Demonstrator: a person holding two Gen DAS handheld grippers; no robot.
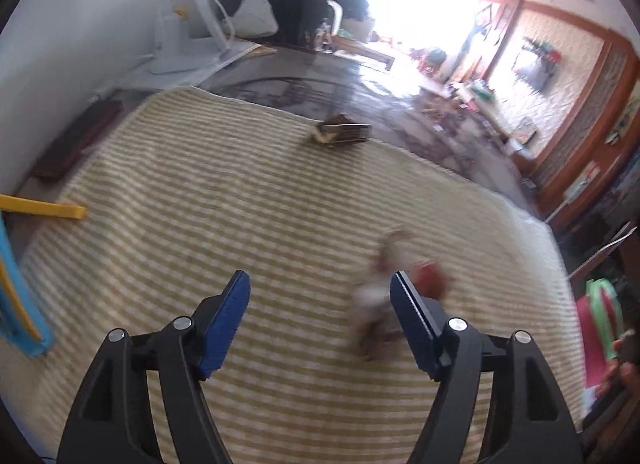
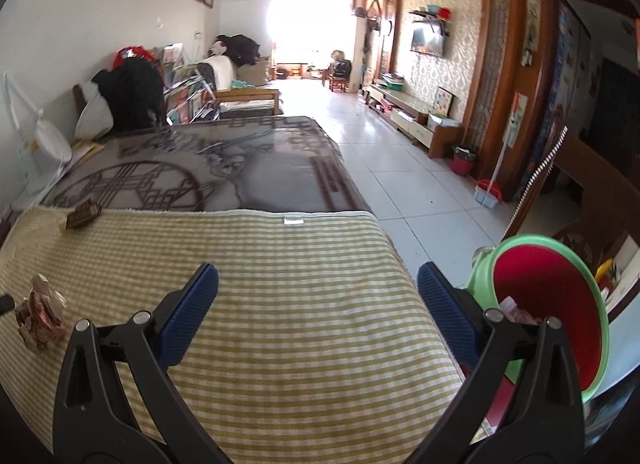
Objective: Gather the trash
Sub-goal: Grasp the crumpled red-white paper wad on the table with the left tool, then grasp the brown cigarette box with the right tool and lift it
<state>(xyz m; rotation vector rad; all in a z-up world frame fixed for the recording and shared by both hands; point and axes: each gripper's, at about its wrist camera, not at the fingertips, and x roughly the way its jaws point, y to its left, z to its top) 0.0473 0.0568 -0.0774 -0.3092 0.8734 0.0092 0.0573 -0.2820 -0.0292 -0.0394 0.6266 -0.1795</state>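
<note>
A crumpled wad of brown, red and white paper (image 1: 376, 296) lies on the yellow-striped cloth (image 1: 240, 184). It is blurred and sits just beside the right finger of my left gripper (image 1: 320, 278), which is open with nothing between its pads. In the right wrist view the same paper wad (image 2: 40, 312) lies far left. My right gripper (image 2: 318, 270) is open and empty above the cloth. A red bin with a green rim (image 2: 552, 284) tilts its mouth toward me beside the right finger, off the table's right edge. A crumpled scrap (image 2: 516, 310) lies inside it.
A small brown woven box (image 1: 340, 130) sits at the cloth's far edge. A yellow bar (image 1: 44, 208) and a blue item (image 1: 16, 292) lie at the left. The bin (image 1: 600, 316) and a hand (image 1: 624, 372) show at the right. Tiled floor (image 2: 400, 184) runs right of the table.
</note>
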